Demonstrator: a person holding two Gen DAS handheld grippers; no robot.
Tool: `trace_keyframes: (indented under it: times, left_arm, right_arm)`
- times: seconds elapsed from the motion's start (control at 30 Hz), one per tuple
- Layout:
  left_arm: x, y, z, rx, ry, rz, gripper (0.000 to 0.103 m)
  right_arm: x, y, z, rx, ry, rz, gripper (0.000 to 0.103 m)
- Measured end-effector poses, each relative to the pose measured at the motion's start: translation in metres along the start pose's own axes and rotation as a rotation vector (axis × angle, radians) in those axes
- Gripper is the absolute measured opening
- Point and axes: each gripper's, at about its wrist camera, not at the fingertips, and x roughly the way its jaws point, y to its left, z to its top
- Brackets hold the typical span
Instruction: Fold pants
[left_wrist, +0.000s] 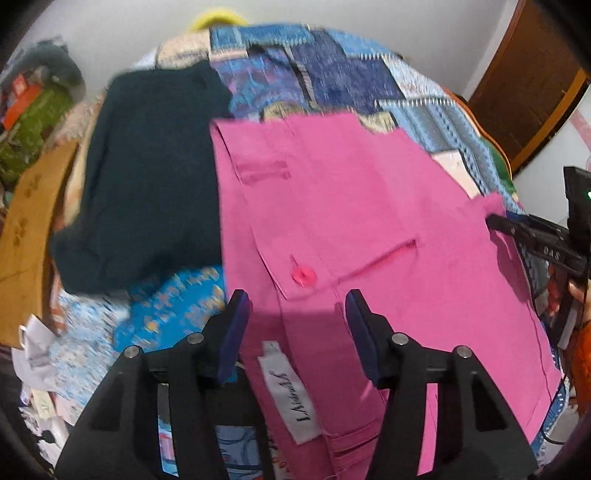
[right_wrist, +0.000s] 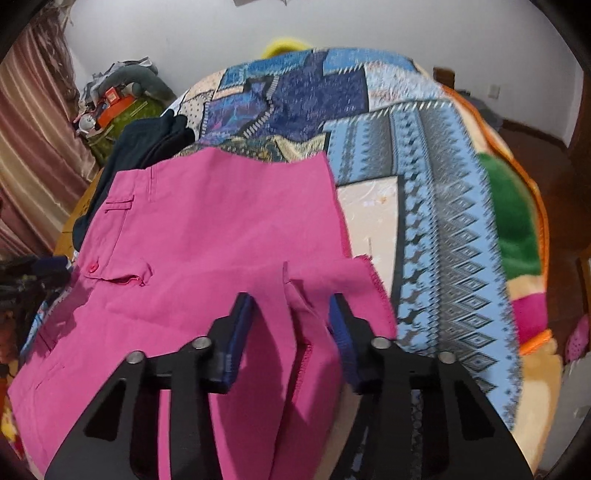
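In the left wrist view, the pink pants lie flat on the bed, and the left claw hangs released over the waist. In the right wrist view, the right claw is spread wide around a loose pant edge, not pinching. The cloth looks soft, light and floppy, so grab the corners.

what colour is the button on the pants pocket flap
Bright pink button, close to the pants; clearest in the left wrist view.

Pink pants are showing as matt woven cloth, with a glossy plastic button and a smooth white fabric label. Patterned blanket beneath is looking soft and fuzzy. Left gripper and right gripper are presenting matt black plastic arms, shiny metal pins, and blue ribbed pads.
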Motion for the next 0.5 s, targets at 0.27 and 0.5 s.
trace_keyframes:
  times: [0.27, 0.5]
  left_arm:
    - [0.026, 0.014, -0.003, -0.078, 0.072, -0.090, 0.033]
    - [0.025, 0.014, -0.005, -0.063, 0.088, -0.146, 0.003]
  right_arm:
    - [-0.001, 0.003, -0.001, -0.033, 0.011, 0.004, 0.007]
    - [-0.010, 0.010, -0.004, -0.064, -0.031, -0.031, 0.003]
